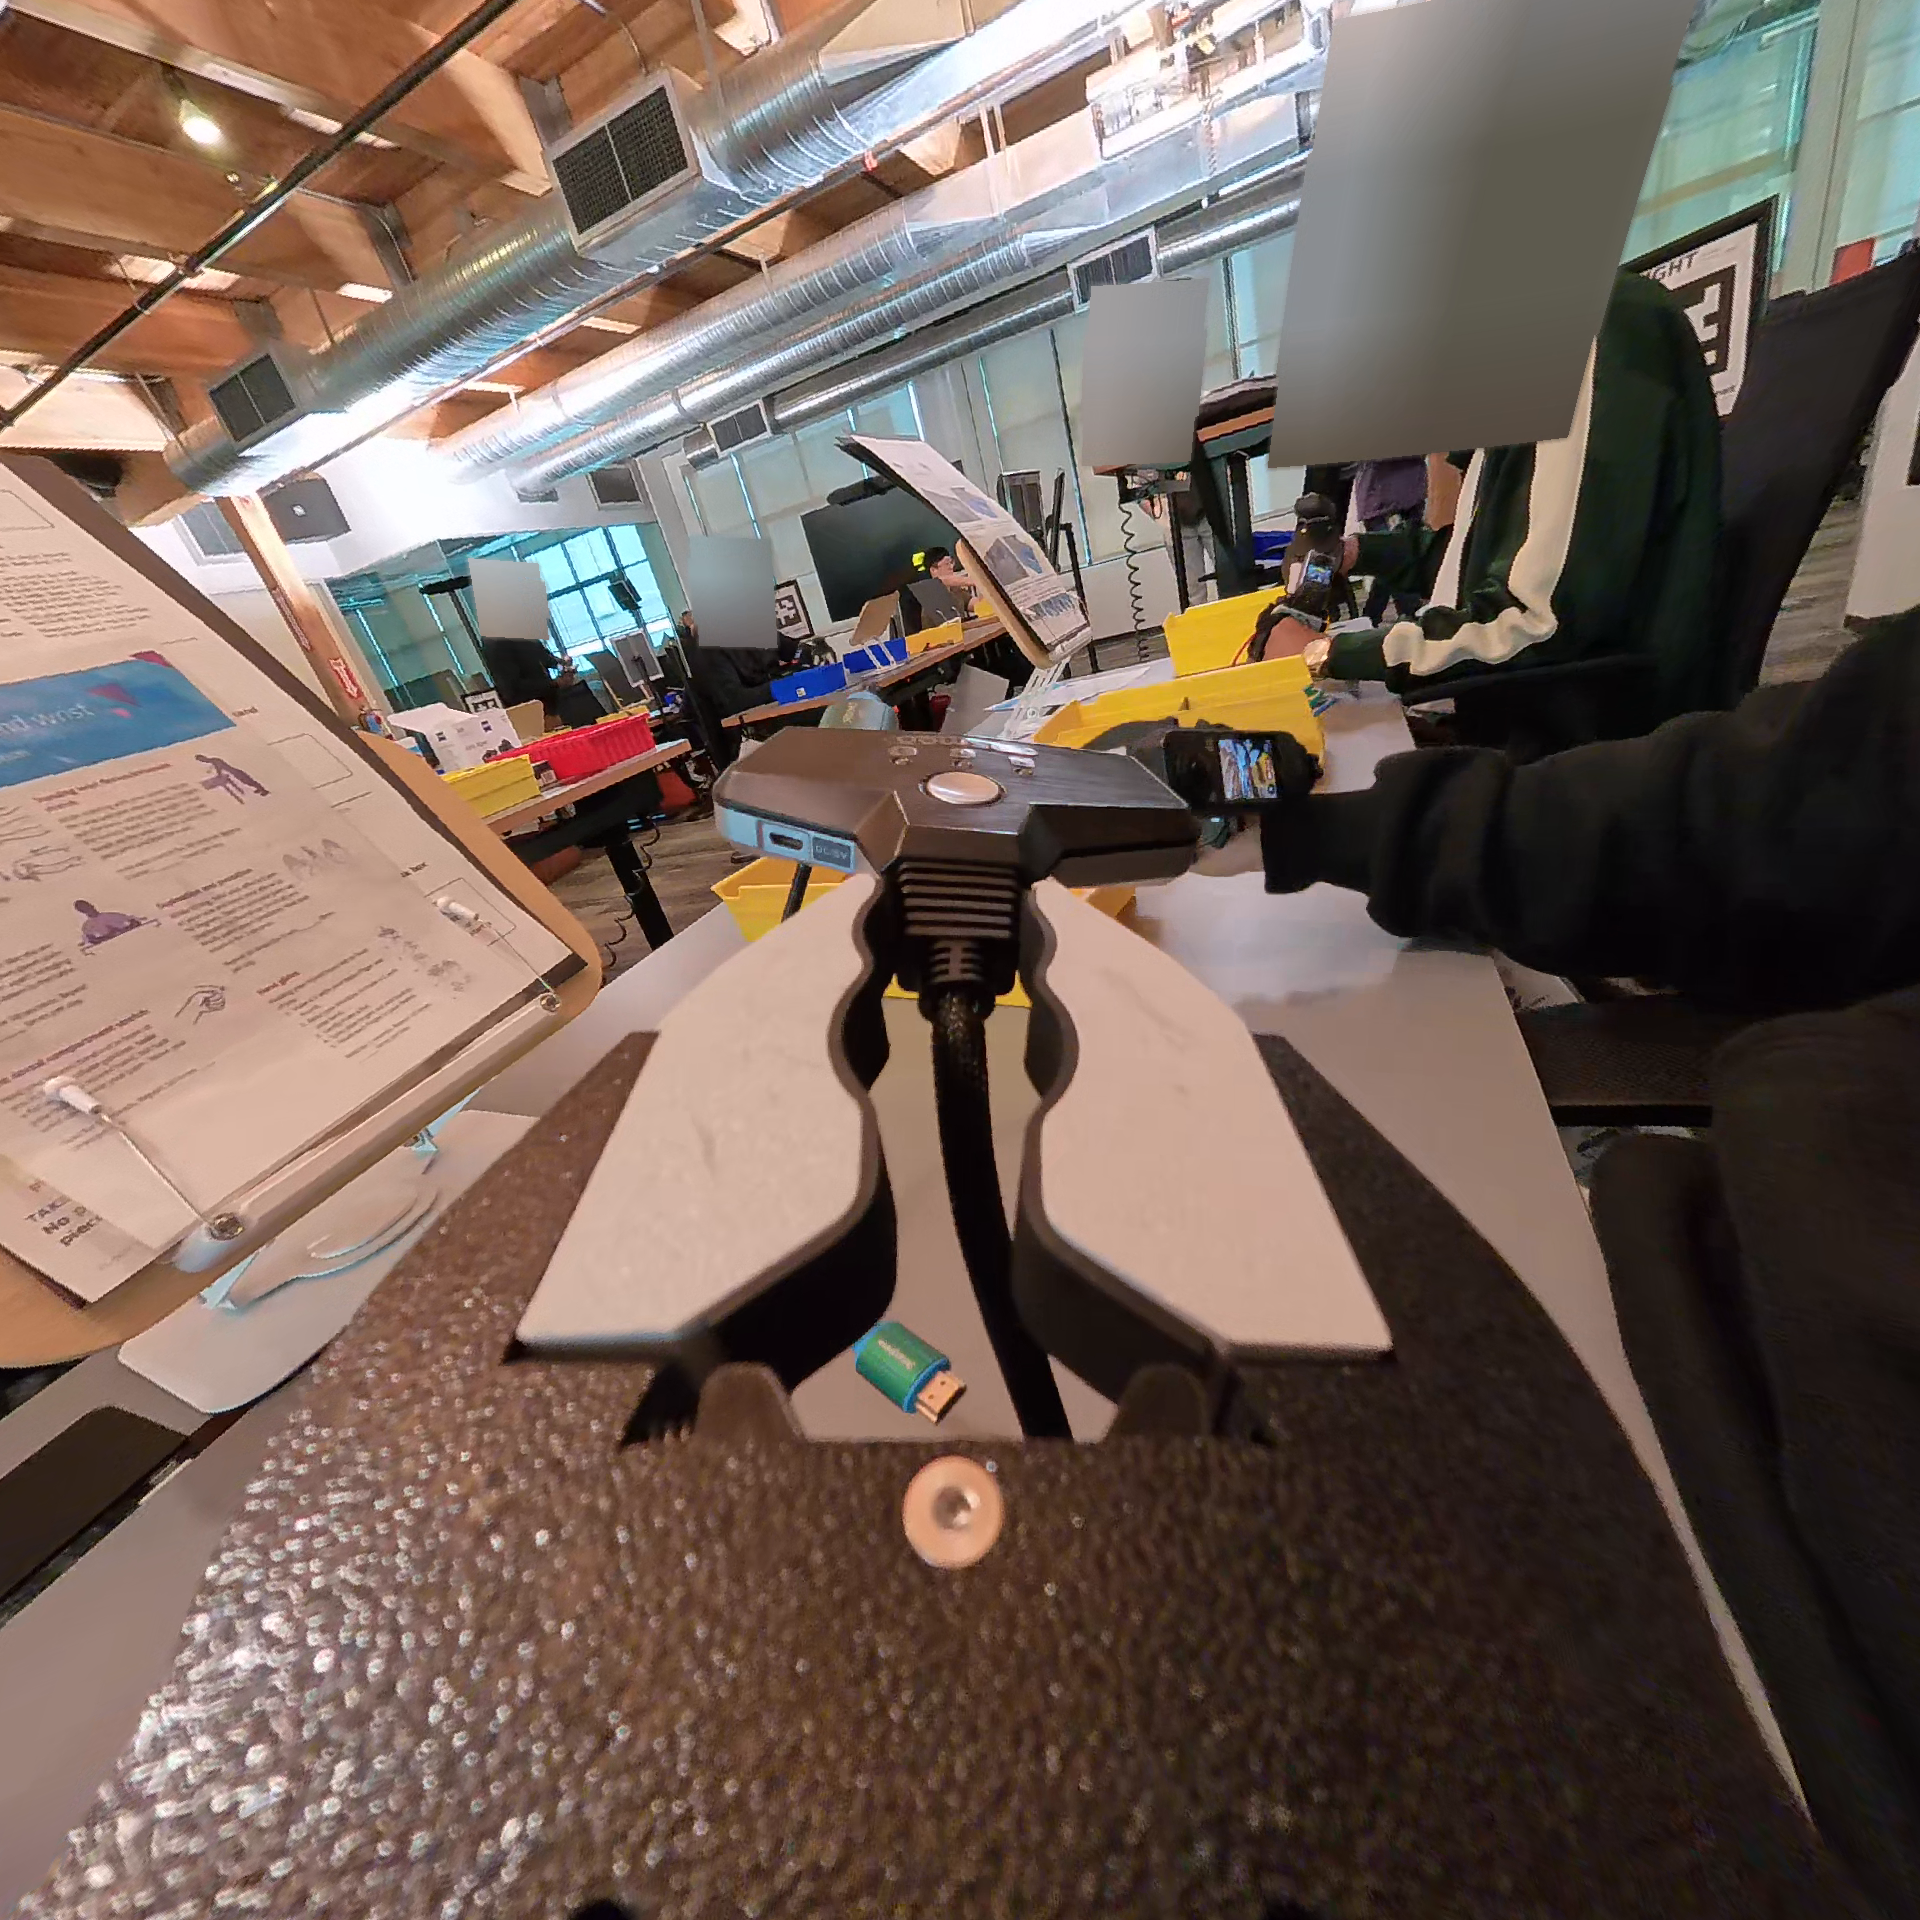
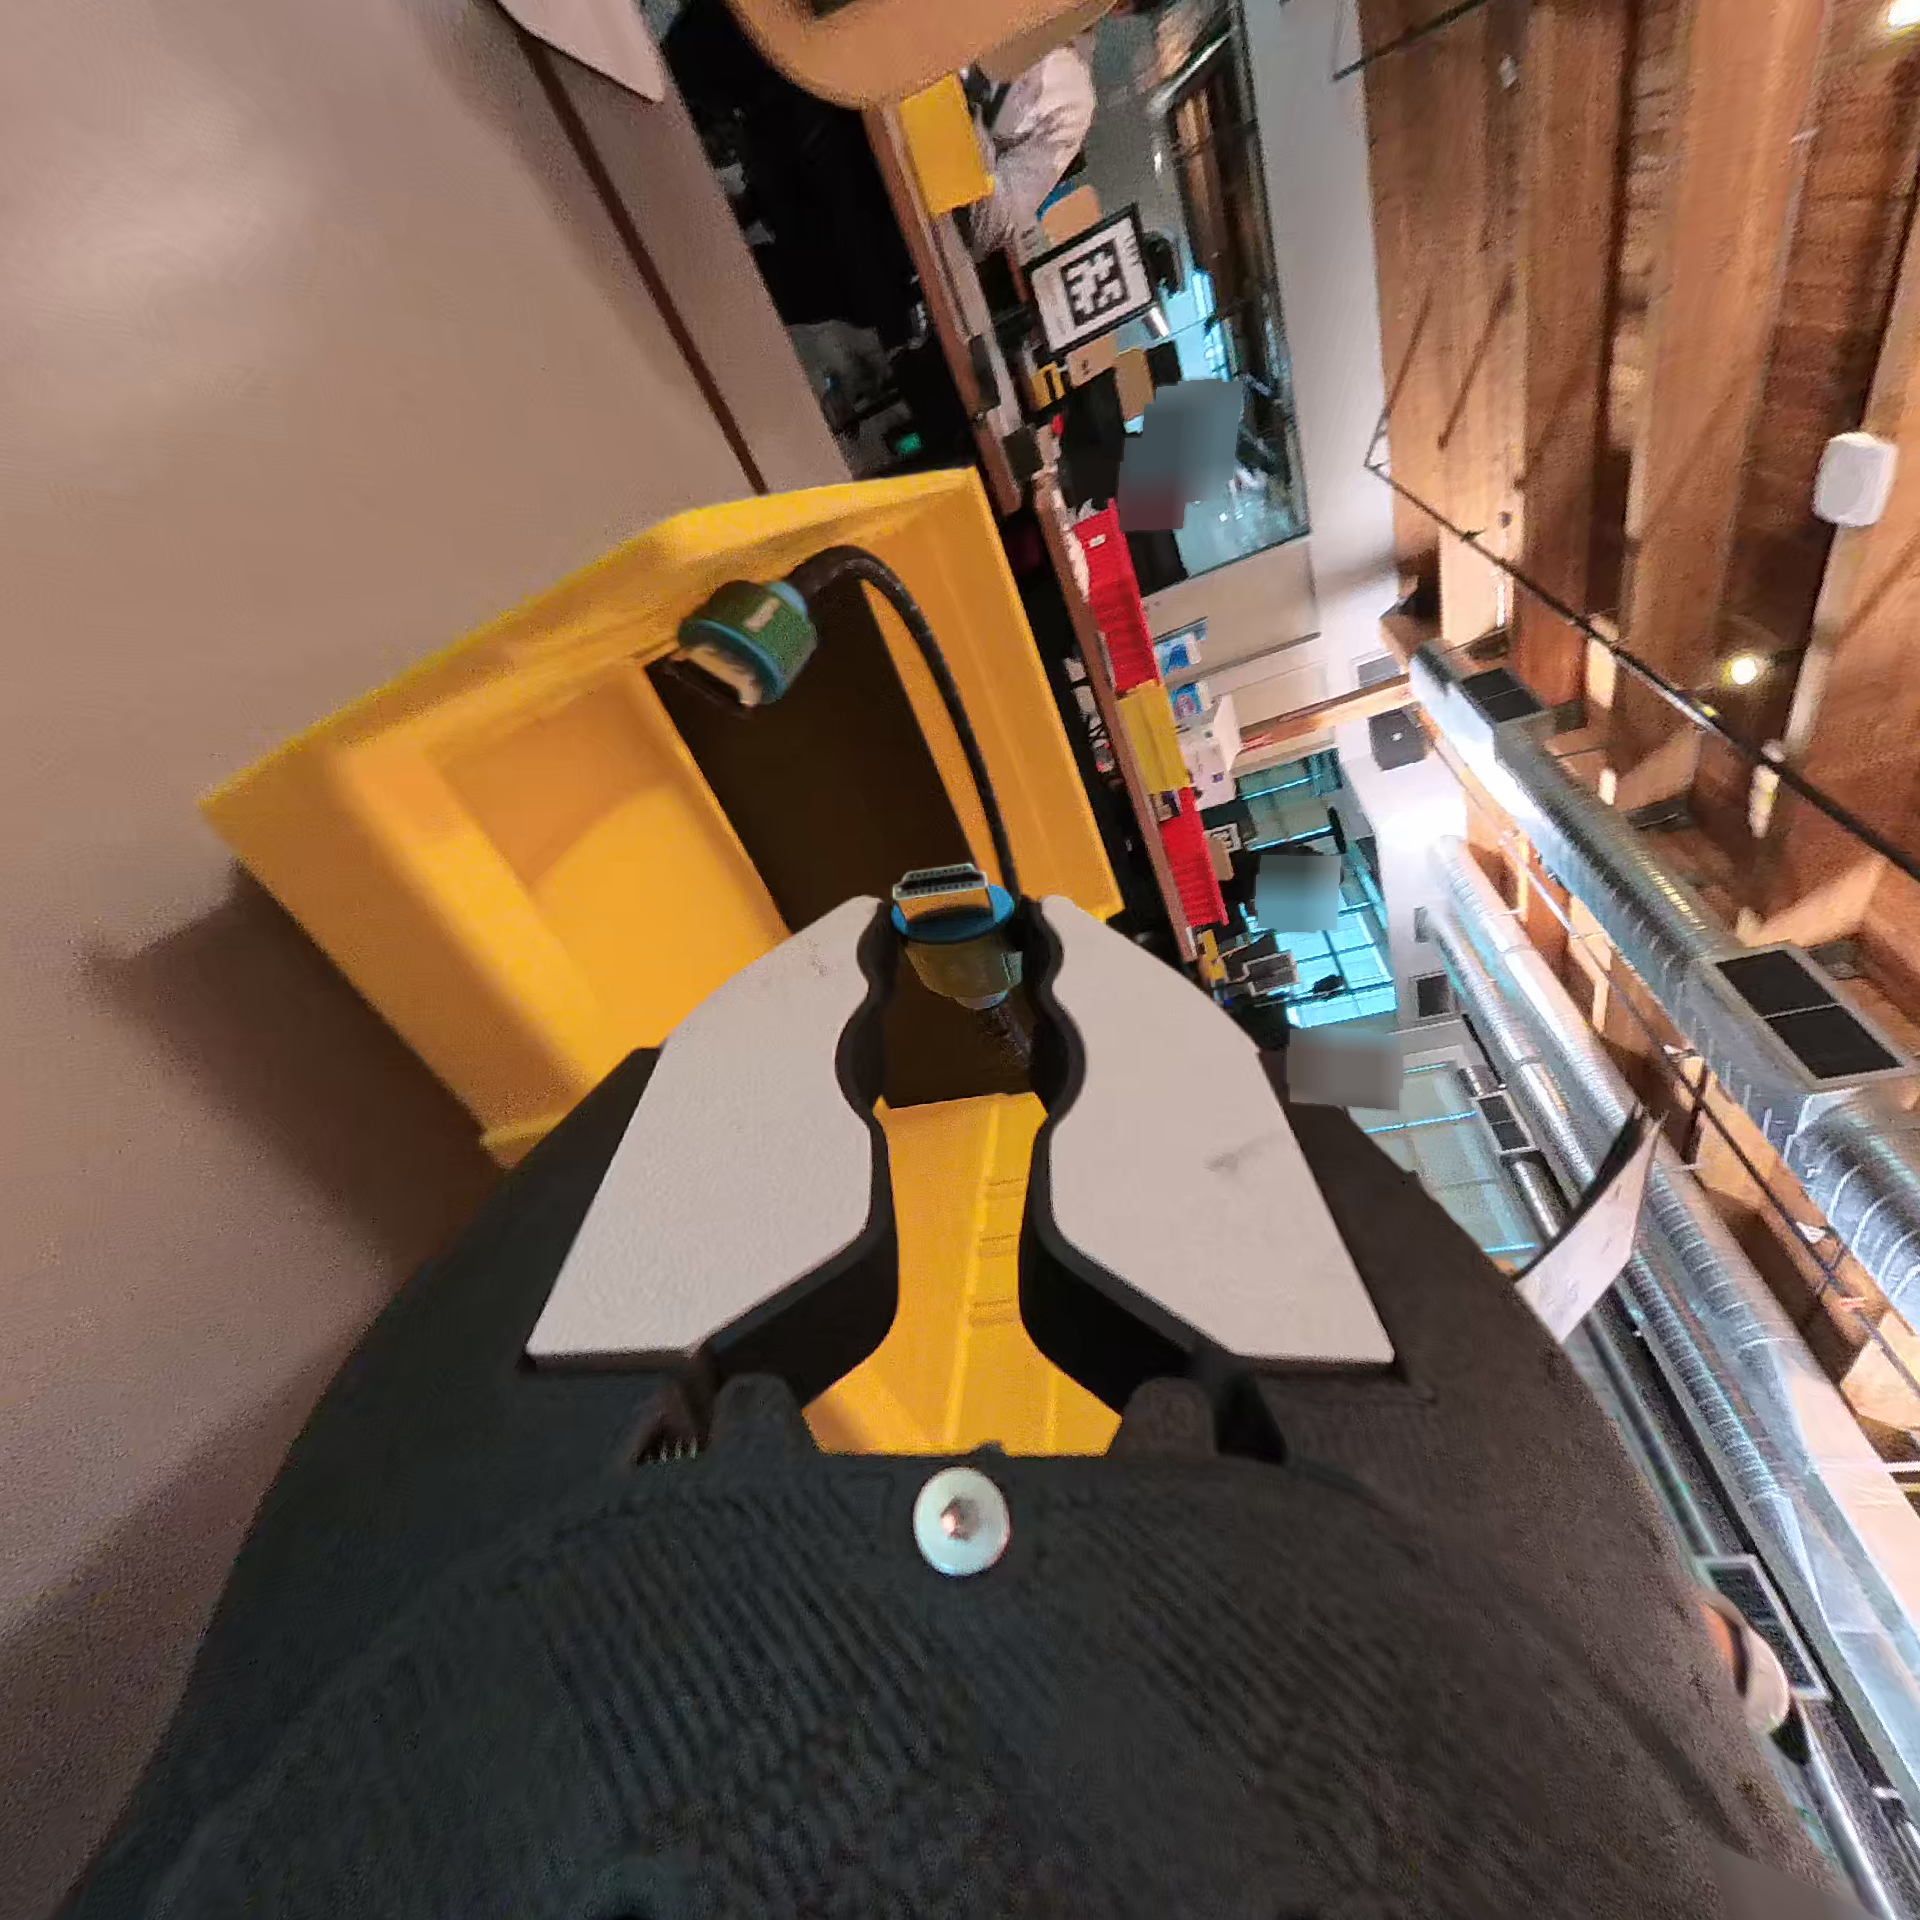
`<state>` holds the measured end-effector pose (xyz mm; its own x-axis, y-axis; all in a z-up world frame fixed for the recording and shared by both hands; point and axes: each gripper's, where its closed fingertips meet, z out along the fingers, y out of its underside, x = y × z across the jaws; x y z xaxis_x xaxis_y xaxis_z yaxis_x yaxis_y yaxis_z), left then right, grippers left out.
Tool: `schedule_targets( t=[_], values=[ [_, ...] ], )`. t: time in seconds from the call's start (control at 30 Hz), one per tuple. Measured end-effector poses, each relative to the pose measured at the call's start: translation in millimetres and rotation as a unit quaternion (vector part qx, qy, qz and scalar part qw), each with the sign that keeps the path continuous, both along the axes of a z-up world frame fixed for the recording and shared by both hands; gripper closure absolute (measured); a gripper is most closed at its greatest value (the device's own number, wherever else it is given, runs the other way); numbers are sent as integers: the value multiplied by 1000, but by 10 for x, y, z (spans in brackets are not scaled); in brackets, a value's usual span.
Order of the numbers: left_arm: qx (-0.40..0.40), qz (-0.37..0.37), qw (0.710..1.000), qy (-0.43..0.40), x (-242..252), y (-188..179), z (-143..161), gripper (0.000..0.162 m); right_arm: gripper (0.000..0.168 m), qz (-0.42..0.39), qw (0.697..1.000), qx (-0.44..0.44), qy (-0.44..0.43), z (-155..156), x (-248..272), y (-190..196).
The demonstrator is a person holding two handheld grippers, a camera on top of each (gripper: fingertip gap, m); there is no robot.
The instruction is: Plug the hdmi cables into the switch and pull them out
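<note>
In the left wrist view my left gripper [image 1: 956, 904] is shut on the ribbed black neck of the HDMI switch [image 1: 956, 805]. The switch is a black T-shaped box with a round silver button, held above the grey table [image 1: 1351, 966]. Its braided black cable [image 1: 977, 1143] runs back between the fingers. A loose green-blue HDMI plug [image 1: 906, 1371] lies on the table below. In the right wrist view my right gripper [image 2: 956, 925] is shut on a green-blue HDMI plug [image 2: 951, 940], metal tip forward. A second plug [image 2: 746, 636] hangs at the rim of a yellow bin [image 2: 499, 831].
A tilted document stand [image 1: 239, 883] stands at the left on the table. Yellow bins [image 1: 1195, 707] sit behind the switch. A black sleeve [image 1: 1610, 862] reaches in from the right, with a small camera screen [image 1: 1242, 769] at its end. A person in a green jacket [image 1: 1538, 582] sits beyond.
</note>
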<state>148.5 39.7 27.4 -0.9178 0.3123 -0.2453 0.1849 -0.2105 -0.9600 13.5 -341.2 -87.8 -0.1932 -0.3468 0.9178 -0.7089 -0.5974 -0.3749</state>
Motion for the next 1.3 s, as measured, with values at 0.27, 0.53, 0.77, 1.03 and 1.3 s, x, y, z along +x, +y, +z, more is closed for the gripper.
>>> schedule_targets(
  t=[0.27,0.53,0.77,1.03,1.3],
  values=[
    [1,-6,1000,11,19,-1,-23,140,142,-3,989,149,7,-372,27,-6],
    [7,-11,1000,11,-5,-27,-58,140,124,25,901,420,-106,-360,77,-29],
    [8,-15,1000,16,-20,-47,-75,140,120,35,907,420,-21,-400,-39,41],
    [16,-21,1000,10,-72,-80,-111,140,117,104,873,460,-124,-119,269,306],
    [32,-67,997,-13,-192,-85,-245,140,84,382,805,446,-88,891,443,2196]
  ],
)
